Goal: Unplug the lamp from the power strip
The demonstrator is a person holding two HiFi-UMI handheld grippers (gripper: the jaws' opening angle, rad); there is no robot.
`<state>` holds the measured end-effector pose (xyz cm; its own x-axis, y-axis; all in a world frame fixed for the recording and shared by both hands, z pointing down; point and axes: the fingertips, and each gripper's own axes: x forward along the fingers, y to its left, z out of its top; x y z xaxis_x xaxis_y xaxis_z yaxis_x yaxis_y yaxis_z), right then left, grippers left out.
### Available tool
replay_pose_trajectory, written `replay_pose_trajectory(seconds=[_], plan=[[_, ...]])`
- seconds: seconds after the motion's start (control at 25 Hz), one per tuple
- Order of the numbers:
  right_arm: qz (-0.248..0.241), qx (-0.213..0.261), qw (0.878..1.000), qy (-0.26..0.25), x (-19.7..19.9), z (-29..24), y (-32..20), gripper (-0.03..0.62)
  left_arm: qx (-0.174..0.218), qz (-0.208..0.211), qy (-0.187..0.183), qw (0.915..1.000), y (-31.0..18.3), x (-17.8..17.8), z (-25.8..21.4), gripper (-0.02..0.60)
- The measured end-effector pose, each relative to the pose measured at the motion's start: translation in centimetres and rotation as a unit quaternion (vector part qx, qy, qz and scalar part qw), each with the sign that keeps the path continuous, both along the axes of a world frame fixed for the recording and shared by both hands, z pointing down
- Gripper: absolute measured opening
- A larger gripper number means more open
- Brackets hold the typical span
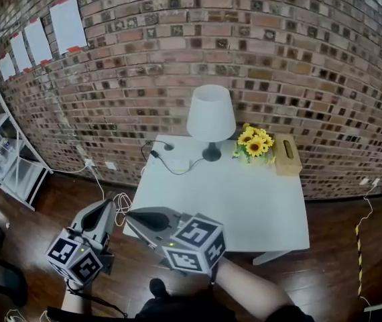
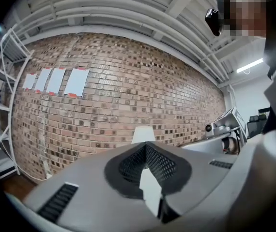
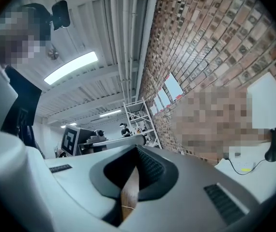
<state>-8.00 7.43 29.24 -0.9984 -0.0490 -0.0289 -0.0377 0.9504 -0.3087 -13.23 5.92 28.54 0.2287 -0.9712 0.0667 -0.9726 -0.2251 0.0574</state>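
Well short of the lamp [image 1: 211, 116], which stands at the bench's [image 1: 258, 206] far side, the left hand-held gripper [image 1: 104, 208] and right hand-held gripper [image 1: 133, 214] are both closed and empty. Yanking the black cord [image 1: 172, 169] just left of the lamp could topple it.

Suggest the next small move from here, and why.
Probably swing the right tongs toward the lamp end of the table and open them. Both they and the left tongs are shut and empty, off the table's near left corner; the black plug by the power strip lies at the far side. The right tongs point sideways along the wall.
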Motion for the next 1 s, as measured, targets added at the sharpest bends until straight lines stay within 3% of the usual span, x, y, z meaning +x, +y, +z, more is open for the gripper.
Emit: replay_pose_trajectory(seconds=[0.16, 0.28, 0.52, 0.84, 1.0], plan=[[-0.008, -0.021, 1.000, -0.021, 1.3, 0.0, 0.6, 0.005, -0.010, -0.019, 0.000, 0.9998, 1.0, 1.4, 0.2, 0.015], [-0.020, -0.040, 0.998, -0.032, 1.6, 0.5, 1.4, 0.005, -0.027, -0.057, -0.003, 0.9980, 2.3, 0.8, 1.5, 0.015], [-0.059, -0.063, 0.996, -0.020, 1.3, 2.5, 3.0, 0.005, -0.036, -0.093, 0.006, 0.9950, 4.3, 0.3, 2.7, 0.015], [-0.093, -0.070, 0.993, -0.007, -3.1, 3.4, 4.7, 0.003, -0.059, -0.169, -0.015, 0.9838, 8.2, -5.0, 4.7, 0.017], [-0.091, -0.049, 0.995, 0.017, -5.5, 4.2, 5.4, 0.005, -0.066, -0.160, -0.019, 0.9847, 9.5, -6.4, 4.9, 0.017]])
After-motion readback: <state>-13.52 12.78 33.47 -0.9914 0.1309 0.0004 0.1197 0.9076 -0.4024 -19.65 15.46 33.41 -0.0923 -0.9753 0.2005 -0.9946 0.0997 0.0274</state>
